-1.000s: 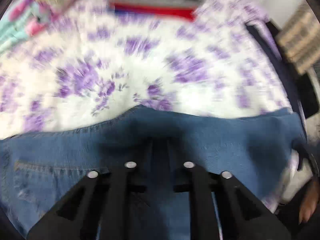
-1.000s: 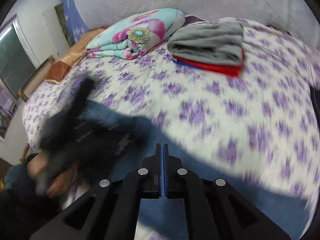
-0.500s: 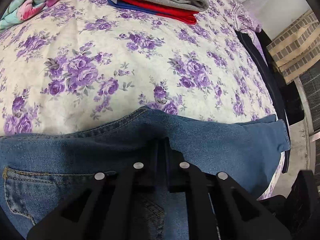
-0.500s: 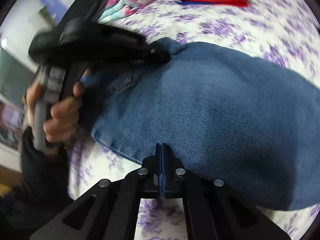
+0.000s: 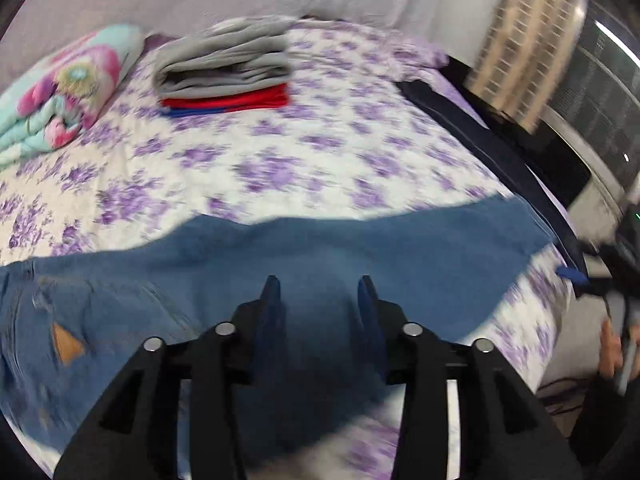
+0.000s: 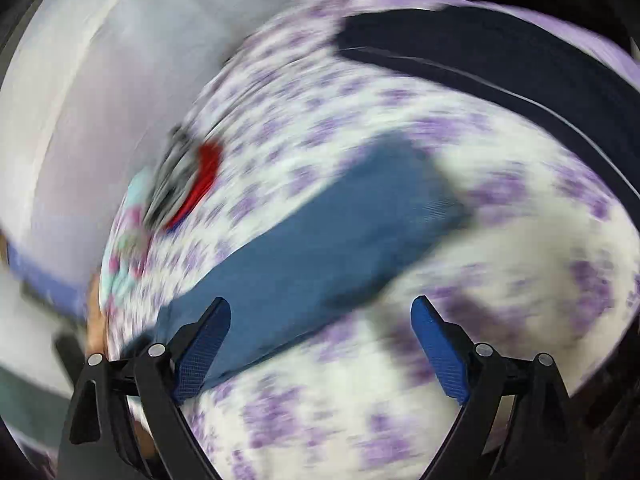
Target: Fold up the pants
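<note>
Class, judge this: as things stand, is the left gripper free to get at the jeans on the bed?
Probably yes: the left gripper is open right over the jeans, with nothing lying between them.

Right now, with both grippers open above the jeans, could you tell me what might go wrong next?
The jeans reach the bed edge by the dark garment, so a tug could slide them off. The right gripper view is motion-blurred, so a regrasp may miss. The left gripper could pinch the floral sheet too.
</note>
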`<control>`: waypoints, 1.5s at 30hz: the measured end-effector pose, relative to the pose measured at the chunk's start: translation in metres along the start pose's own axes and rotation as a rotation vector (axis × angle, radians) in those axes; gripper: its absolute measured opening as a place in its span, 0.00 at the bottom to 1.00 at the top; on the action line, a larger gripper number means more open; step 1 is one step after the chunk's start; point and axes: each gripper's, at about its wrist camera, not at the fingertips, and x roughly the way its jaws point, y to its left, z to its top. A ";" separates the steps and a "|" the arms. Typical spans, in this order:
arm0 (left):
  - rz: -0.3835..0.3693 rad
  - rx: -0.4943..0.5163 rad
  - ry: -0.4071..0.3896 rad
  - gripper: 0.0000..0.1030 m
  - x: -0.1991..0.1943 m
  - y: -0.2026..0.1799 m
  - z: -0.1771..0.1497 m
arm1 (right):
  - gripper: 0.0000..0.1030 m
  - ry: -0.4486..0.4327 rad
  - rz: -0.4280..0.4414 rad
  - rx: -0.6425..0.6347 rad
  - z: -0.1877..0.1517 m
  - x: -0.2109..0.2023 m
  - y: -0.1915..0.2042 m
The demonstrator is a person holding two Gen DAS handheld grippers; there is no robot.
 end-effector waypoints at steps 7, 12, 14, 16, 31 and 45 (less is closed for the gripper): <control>0.031 0.029 0.162 0.39 0.044 -0.033 -0.029 | 0.90 0.075 0.139 0.088 0.025 0.050 -0.040; 0.042 0.005 0.162 0.39 0.048 -0.032 -0.032 | 0.63 0.045 0.137 -0.018 0.044 0.068 -0.025; 0.062 0.004 0.171 0.39 0.048 -0.035 -0.030 | 0.14 0.056 0.118 -0.057 0.053 0.074 -0.023; 0.086 0.006 0.178 0.39 0.047 -0.040 -0.027 | 0.13 0.026 0.107 -0.138 0.064 0.068 -0.010; -0.108 0.023 0.260 0.33 0.119 -0.152 0.051 | 0.16 0.011 -0.033 -0.296 0.059 0.063 0.003; 0.032 0.085 0.236 0.26 0.147 -0.164 0.037 | 0.18 0.018 -0.040 -0.281 0.055 0.065 0.001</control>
